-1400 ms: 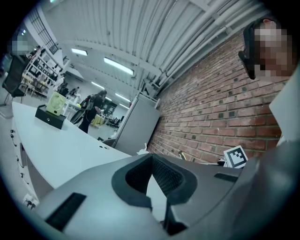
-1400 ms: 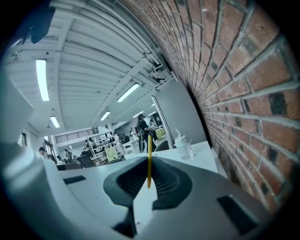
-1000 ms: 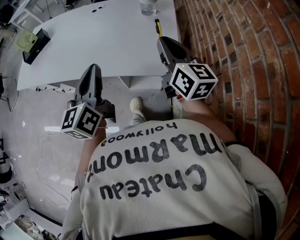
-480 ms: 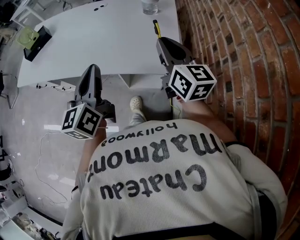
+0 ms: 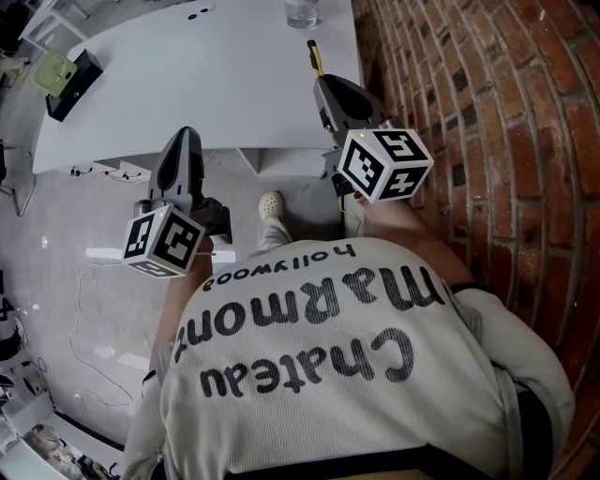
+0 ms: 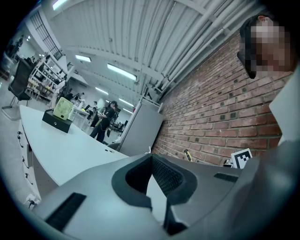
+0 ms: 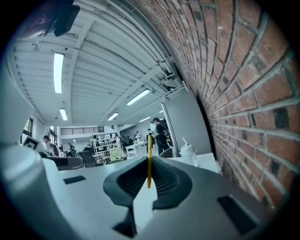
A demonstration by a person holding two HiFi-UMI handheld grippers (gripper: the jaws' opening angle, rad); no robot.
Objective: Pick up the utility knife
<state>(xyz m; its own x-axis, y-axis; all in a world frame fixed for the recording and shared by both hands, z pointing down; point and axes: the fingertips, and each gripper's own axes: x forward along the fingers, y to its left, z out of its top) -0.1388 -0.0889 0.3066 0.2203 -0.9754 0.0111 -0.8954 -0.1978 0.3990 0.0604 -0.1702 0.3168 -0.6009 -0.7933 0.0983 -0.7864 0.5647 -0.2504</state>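
Note:
The utility knife, thin and yellow with black, sticks out over the white table close to the brick wall. My right gripper is at the knife's near end. In the right gripper view the knife shows as a narrow yellow strip pinched between the tips of my right gripper, and it points forward above the tabletop. My left gripper hangs off the table's near edge, over the floor. In its own view my left gripper has its tips together and nothing between them.
The brick wall runs close along the right. A clear cup stands at the table's far end, beyond the knife. A black box lies at the table's left corner. Cables trail on the floor at the left.

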